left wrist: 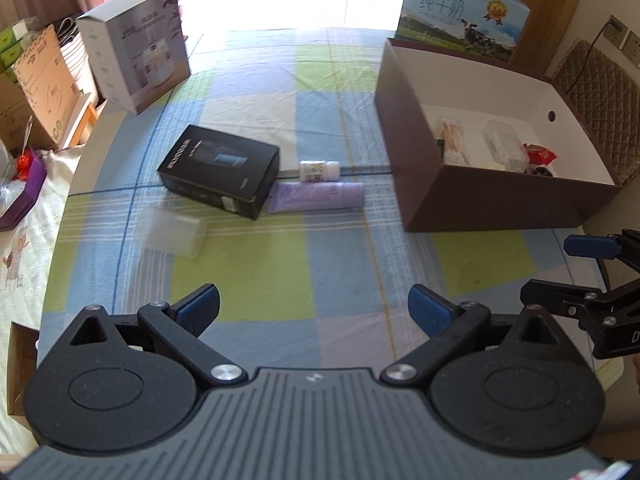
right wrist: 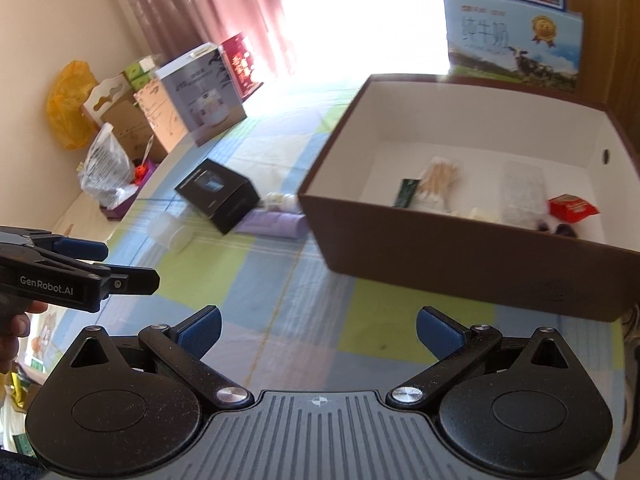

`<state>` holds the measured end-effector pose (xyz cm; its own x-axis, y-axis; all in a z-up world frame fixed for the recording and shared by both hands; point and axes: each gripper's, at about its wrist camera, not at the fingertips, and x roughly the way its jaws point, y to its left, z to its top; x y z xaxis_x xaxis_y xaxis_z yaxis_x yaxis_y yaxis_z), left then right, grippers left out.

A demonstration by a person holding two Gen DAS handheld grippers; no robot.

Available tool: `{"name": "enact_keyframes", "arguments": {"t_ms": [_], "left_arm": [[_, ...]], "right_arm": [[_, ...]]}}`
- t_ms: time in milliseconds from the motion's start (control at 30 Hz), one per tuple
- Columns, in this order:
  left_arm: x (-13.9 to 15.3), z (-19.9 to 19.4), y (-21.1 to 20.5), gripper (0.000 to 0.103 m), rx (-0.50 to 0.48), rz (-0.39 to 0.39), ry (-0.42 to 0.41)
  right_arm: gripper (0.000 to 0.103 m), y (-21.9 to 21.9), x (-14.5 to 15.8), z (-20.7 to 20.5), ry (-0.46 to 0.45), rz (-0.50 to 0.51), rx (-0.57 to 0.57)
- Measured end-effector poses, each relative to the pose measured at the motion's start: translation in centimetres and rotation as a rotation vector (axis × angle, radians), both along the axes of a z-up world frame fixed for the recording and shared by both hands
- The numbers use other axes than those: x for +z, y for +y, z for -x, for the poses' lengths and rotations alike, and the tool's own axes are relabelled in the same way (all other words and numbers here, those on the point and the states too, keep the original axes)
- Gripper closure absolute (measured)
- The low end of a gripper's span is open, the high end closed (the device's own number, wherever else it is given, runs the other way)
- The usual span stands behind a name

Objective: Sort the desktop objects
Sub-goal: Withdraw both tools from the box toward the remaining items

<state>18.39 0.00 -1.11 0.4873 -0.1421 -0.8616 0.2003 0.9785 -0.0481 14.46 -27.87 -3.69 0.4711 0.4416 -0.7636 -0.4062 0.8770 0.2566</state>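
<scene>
On the checked tablecloth lie a black product box (left wrist: 219, 170) (right wrist: 218, 194), a small white bottle (left wrist: 320, 170) (right wrist: 280, 201), a purple tube (left wrist: 318, 197) (right wrist: 272, 224) and a clear plastic container (left wrist: 172, 230) (right wrist: 170, 232). A brown open box (left wrist: 472, 200) (right wrist: 460, 268) on the right holds cotton swabs (right wrist: 436, 180), a clear case (right wrist: 522, 190) and a red packet (right wrist: 572, 208). My left gripper (left wrist: 314, 312) hovers open and empty near the table's front. My right gripper (right wrist: 318, 332) is open and empty too, just short of the brown box.
A white appliance box (left wrist: 136, 44) (right wrist: 200, 96) stands at the back left, with cardboard cartons (left wrist: 44, 76) and bags beyond the table's left edge. A blue milk carton (left wrist: 460, 20) (right wrist: 516, 40) stands behind the brown box. A quilted chair back (left wrist: 600, 96) is at far right.
</scene>
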Motion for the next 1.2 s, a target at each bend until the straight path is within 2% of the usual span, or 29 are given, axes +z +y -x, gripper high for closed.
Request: {"name": "enact_keyframes", "arguments": {"t_ms": [333, 667, 900, 1200], "left_arm": [[-0.6, 0.2, 4.8, 0.004, 0.07, -0.007, 0.019], [-1.3, -0.4, 8.2, 0.004, 0.097, -0.017, 0.028], [-2.3, -1.7, 10.1, 0.004, 0.099, -0.04, 0.036], [-3.6, -4.4, 11.8, 0.004, 0.079, -0.04, 0.035]], "right_arm": [[0.002, 4.7, -1.4, -0.2, 0.029, 0.001, 0.05], [0.002, 8.5, -2.6, -0.5, 0.035, 0.006, 0.07], [0.002, 11.6, -3.4, -1.2, -0.006, 0.032, 0.1], [0.002, 15.1, -4.1, -4.2, -0.093, 0.137, 0.192]]}}
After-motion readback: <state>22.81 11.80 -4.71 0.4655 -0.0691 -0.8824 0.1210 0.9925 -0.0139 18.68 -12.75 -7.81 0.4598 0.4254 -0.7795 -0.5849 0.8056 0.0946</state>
